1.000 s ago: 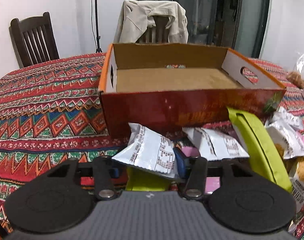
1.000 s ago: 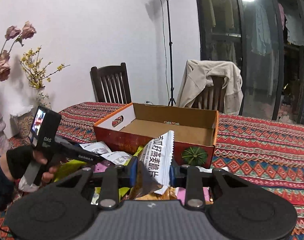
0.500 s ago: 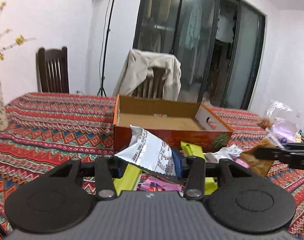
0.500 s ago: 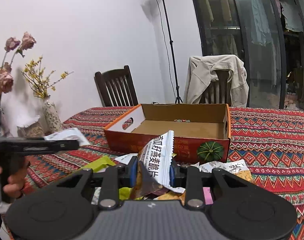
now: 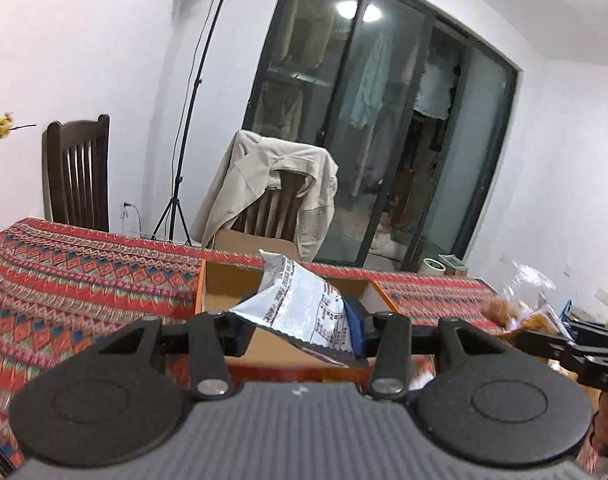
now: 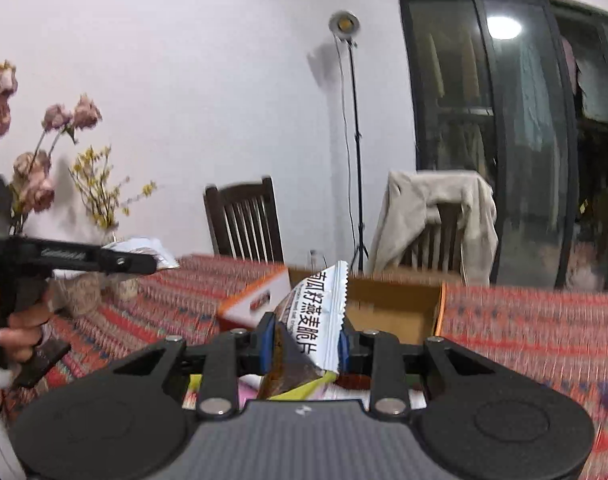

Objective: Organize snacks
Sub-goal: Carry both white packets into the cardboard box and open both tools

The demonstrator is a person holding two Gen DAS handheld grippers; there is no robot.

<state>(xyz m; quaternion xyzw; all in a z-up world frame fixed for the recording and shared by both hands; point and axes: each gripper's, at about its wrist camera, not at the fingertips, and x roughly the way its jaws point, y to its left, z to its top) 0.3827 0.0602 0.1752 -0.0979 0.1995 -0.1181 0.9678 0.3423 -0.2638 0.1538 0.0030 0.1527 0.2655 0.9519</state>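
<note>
While both grippers grip snack packets, cardboard box (image 5: 223, 292) lies ahead.

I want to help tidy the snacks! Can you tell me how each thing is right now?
Left gripper: shut on silver packet, held up.
Right gripper: shut on white packet, upright.
Box: open, on the tablecloth.
Jacket: draped over a chair.
Lamp: lit.

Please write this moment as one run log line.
left gripper: shut on silver packet | right gripper: shut on oat crisp packet | cardboard box: ahead, open
</note>
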